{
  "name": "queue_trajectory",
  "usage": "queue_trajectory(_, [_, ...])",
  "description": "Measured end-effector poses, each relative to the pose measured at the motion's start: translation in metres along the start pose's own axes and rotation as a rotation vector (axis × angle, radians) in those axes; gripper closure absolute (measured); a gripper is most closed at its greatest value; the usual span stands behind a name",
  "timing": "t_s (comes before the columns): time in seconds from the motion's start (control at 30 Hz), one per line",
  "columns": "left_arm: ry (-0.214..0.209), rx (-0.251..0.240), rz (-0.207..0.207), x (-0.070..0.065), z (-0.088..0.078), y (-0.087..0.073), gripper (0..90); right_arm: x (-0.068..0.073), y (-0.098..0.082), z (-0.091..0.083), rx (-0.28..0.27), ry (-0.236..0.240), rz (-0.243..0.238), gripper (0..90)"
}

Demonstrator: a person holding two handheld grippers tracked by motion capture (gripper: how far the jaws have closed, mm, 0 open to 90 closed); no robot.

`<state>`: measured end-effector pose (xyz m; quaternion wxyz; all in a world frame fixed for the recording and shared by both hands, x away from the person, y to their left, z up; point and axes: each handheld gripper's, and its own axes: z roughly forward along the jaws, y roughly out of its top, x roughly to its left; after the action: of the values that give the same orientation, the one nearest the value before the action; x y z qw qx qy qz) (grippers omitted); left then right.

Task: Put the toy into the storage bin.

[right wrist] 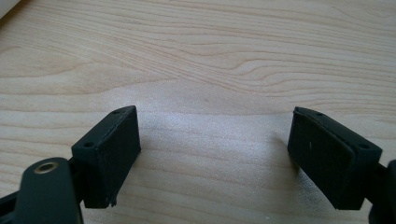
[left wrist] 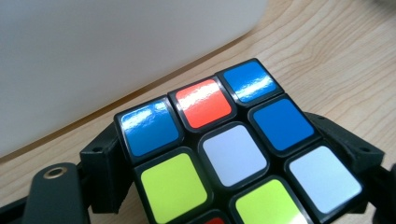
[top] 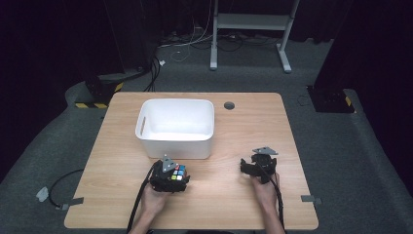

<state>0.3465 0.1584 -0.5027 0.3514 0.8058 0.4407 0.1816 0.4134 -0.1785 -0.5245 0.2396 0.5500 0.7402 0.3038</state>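
A scrambled puzzle cube (top: 178,172) with blue, red, white and yellow-green stickers (left wrist: 233,154) sits between the jaws of my left gripper (top: 174,174), low over the wooden table (top: 243,126) just in front of the white bin. The black pads (left wrist: 105,161) press against two opposite sides of the cube, so the gripper is shut on it. My right gripper (top: 251,165) rests near the table's front right, apart from the cube. In the right gripper view its jaws (right wrist: 215,149) stand wide open over bare wood with nothing between them.
A white plastic bin (top: 173,144) with a handle slot stands mid-table, directly behind the cube; its wall (left wrist: 116,46) is close to the left gripper. A round cable hole (top: 229,105) lies at the back. Cables trail from both grippers off the front edge.
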Motion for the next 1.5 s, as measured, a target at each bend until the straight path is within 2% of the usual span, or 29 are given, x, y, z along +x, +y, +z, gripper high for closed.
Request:
queue_trajectory(0.23, [-0.021,0.012,0.002,0.000,0.000,0.003,18.3,0.000,0.000,0.000,0.000,0.000,0.000,16.9])
queue_trajectory(0.5, [-0.046,0.003,-0.002,0.002,-0.004,0.007,18.3,0.000,0.000,0.000,0.000,0.000,0.000,16.9])
queue_trajectory(0.77, [-0.055,0.002,-0.004,0.003,-0.008,0.012,18.3,0.000,0.000,0.000,0.000,0.000,0.001,16.9])
queue_trajectory(1.5, [-0.098,0.015,0.031,-0.001,-0.013,0.025,18.4,0.000,0.000,0.000,0.000,0.000,0.001,16.9])
